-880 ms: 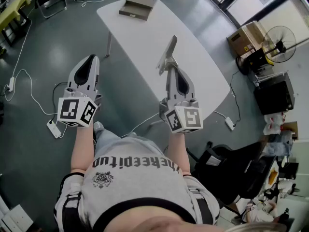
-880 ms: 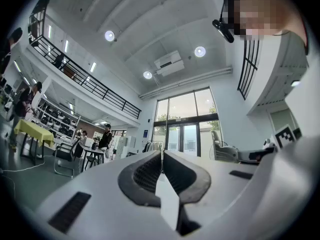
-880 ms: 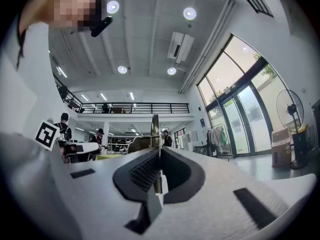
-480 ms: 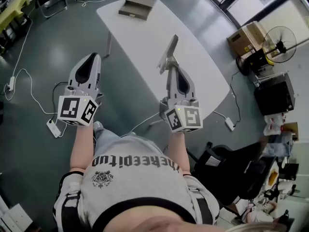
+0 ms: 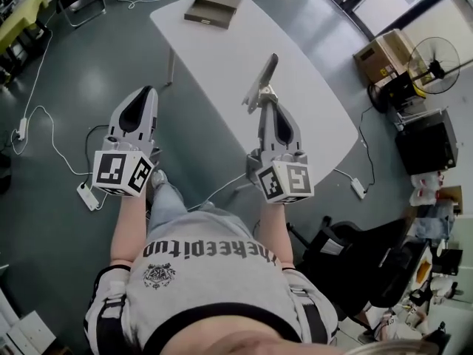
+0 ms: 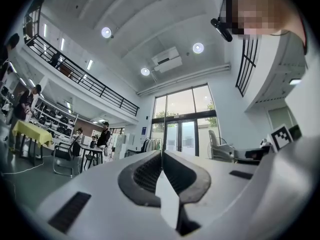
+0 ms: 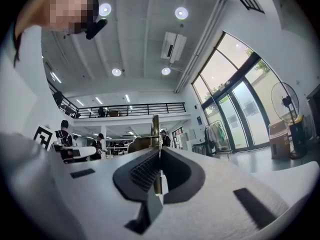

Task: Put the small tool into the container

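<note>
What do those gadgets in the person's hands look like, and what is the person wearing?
The left gripper and right gripper match: pale grey, tapering plastic shells with a black, ribbed oval hollow between the fingers. Each carries a white cube printed with black square markers at its rear. No cables run from them. The person wears a grey short-sleeved T-shirt with black trim and lettering.

We see matt grey plastic on the left gripper (image 5: pixel 147 89) and right gripper (image 5: pixel 267 102), dull metal on the small tool (image 5: pixel 264 76), a smooth white table (image 5: pixel 214 58) and a cardboard-brown container (image 5: pixel 213 7).

On the white table (image 5: pixel 316 100) a flat brown container (image 5: pixel 213 7) lies at the far end
</note>
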Tool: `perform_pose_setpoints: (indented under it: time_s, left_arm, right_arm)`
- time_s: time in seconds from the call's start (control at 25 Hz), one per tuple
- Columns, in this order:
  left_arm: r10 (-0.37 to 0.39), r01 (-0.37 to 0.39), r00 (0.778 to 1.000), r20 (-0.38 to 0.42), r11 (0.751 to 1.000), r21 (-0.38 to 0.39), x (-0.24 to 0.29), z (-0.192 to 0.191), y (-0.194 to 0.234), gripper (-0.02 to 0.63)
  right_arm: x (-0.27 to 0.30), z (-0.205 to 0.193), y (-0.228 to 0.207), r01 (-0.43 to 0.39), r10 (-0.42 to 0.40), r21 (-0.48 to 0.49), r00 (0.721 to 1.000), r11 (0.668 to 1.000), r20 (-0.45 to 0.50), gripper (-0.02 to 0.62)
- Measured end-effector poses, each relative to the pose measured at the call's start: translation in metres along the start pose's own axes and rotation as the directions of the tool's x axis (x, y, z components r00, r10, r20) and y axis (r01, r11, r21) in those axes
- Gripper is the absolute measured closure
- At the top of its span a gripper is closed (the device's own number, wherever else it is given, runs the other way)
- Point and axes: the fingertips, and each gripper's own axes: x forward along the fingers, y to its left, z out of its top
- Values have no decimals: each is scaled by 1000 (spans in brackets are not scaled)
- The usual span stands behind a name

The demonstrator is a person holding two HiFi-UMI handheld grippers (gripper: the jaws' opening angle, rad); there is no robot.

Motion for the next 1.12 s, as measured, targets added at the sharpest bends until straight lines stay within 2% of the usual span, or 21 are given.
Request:
perform_pose_setpoints:
  time_s: [0.28, 0.64, 0.88, 1.12]
  left_arm:
    - [-55, 55, 998, 8, 998, -18, 39, -7, 31, 592]
    - [-81, 81, 997, 21, 997, -18, 103, -7, 120, 592]
    - [-87, 88, 996, 28, 996, -27, 142, 0, 188, 592]
    - [-110, 111, 994, 15, 993, -29, 160, -3, 218, 592]
  right_arm:
    - [43, -14, 2, 36, -36, 5, 999, 999, 1, 589]
    - [142, -26, 8, 97, -97, 11, 995, 995, 34, 589]
    - [213, -32, 32, 107, -107, -4, 994, 994, 34, 589]
    - [246, -40, 43, 123, -123, 1, 991, 992, 47, 589]
